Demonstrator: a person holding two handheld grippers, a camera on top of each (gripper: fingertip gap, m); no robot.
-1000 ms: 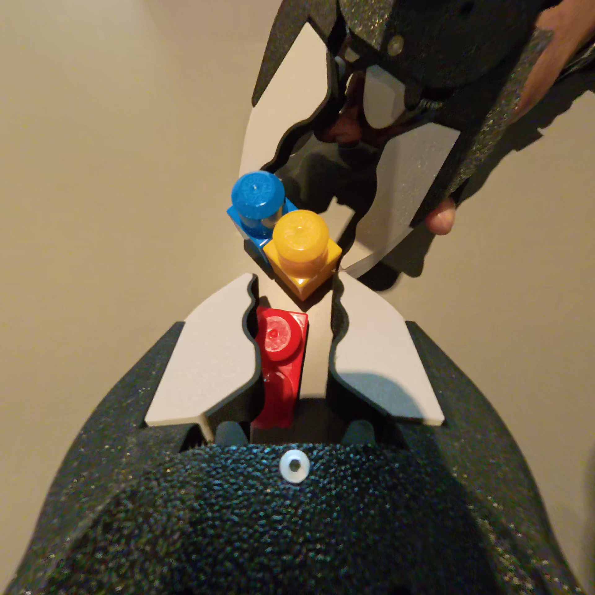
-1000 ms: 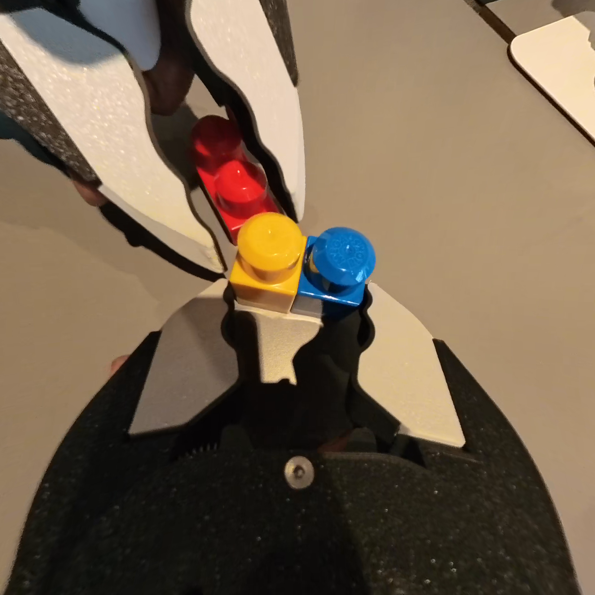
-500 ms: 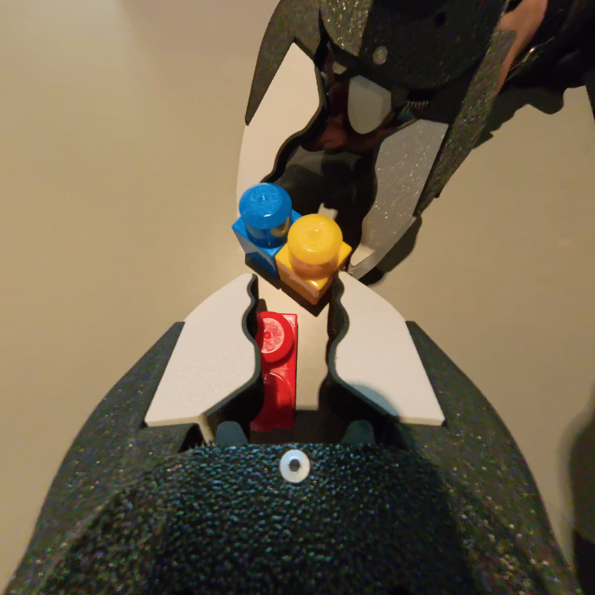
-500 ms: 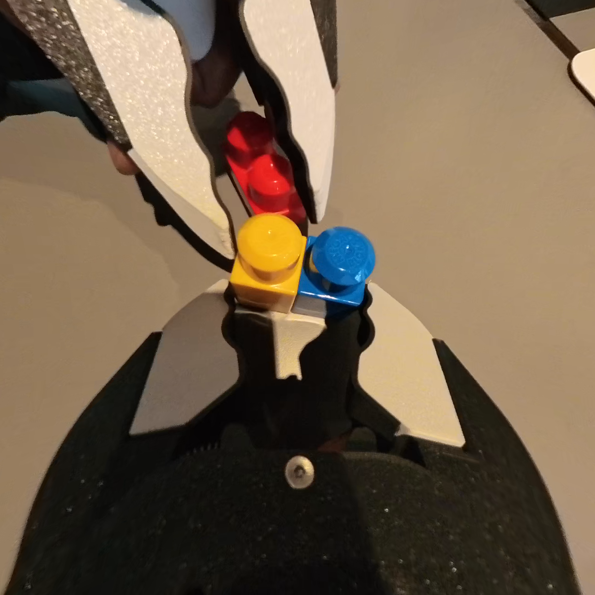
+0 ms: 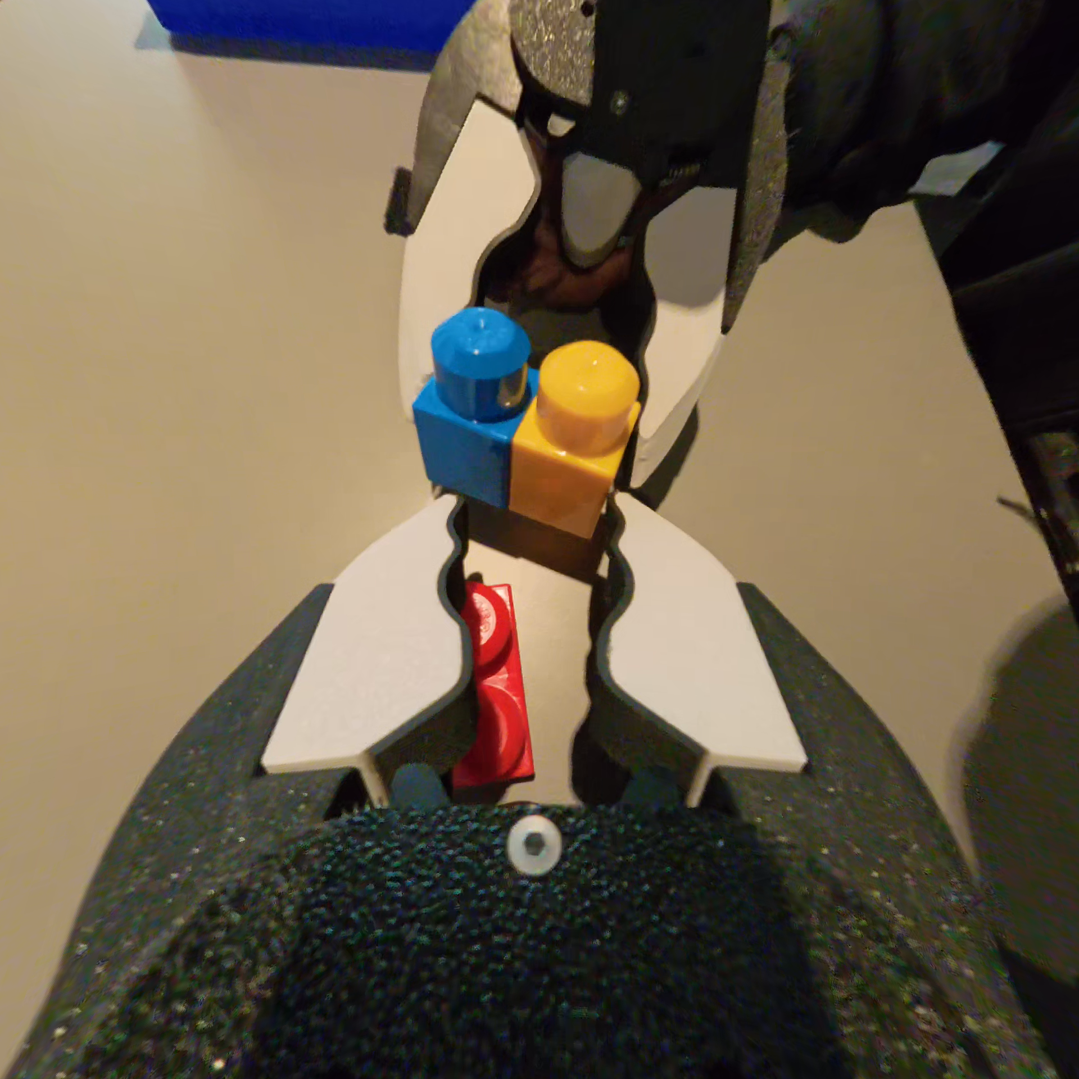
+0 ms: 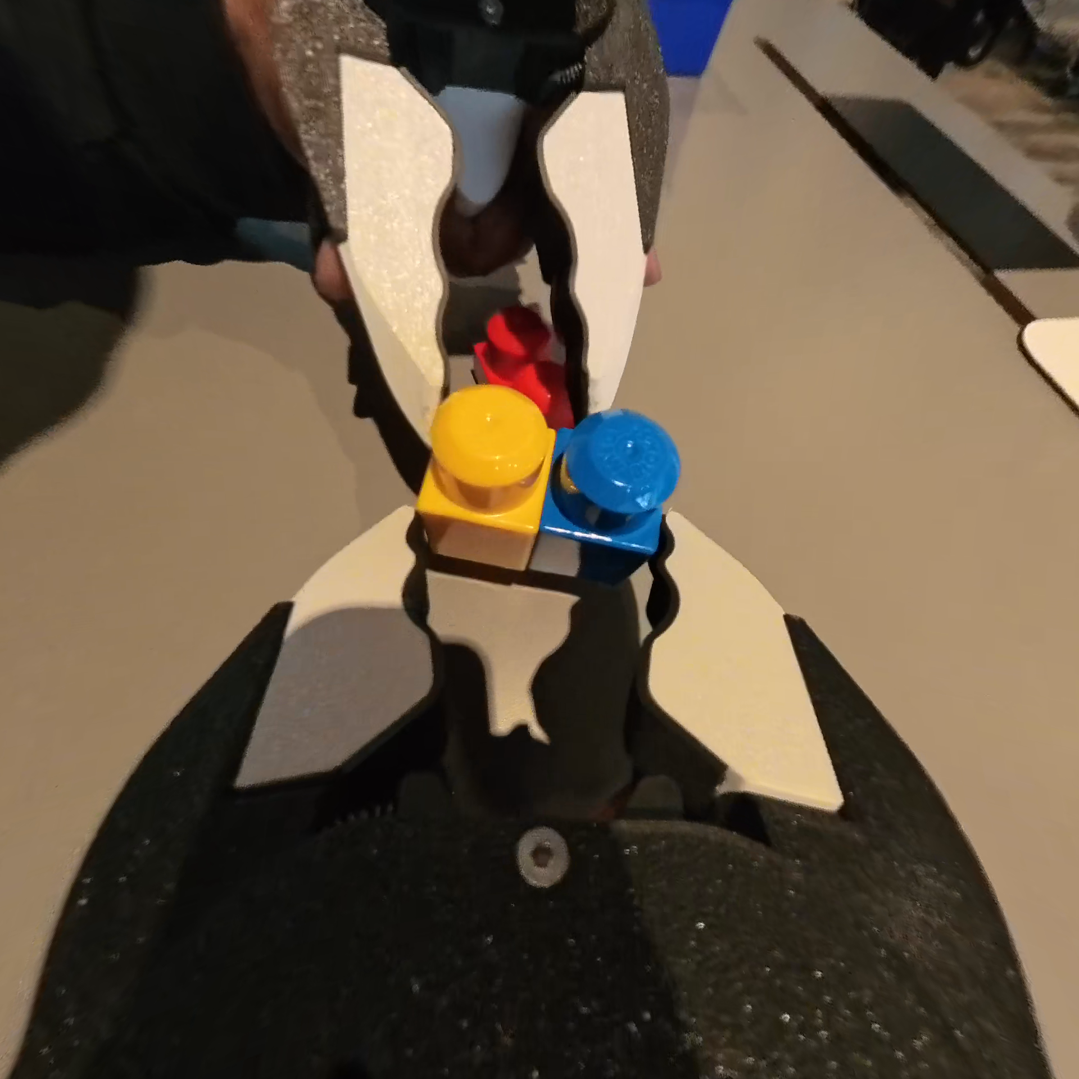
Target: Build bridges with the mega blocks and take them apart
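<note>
Each gripper (image 5: 532, 528) has a black, grainy, speckled body with two pale cream fingers (image 5: 385, 648) whose inner edges are wavy. A round screw (image 5: 533, 845) sits at six o'clock below the jaws. A dark sleeve (image 5: 911, 105) shows at one o'clock in the left wrist view.

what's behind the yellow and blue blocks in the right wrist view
A red block lies between the left gripper's fingers. Its near end is hidden by the yellow block and blue block.

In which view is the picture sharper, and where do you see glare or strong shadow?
Left wrist view: the blue block and yellow block are sharp, with small glare on their studs; the right edge is blurred. Right wrist view: a dark shadow covers the table beneath the blocks; the far background is blurred.
</note>
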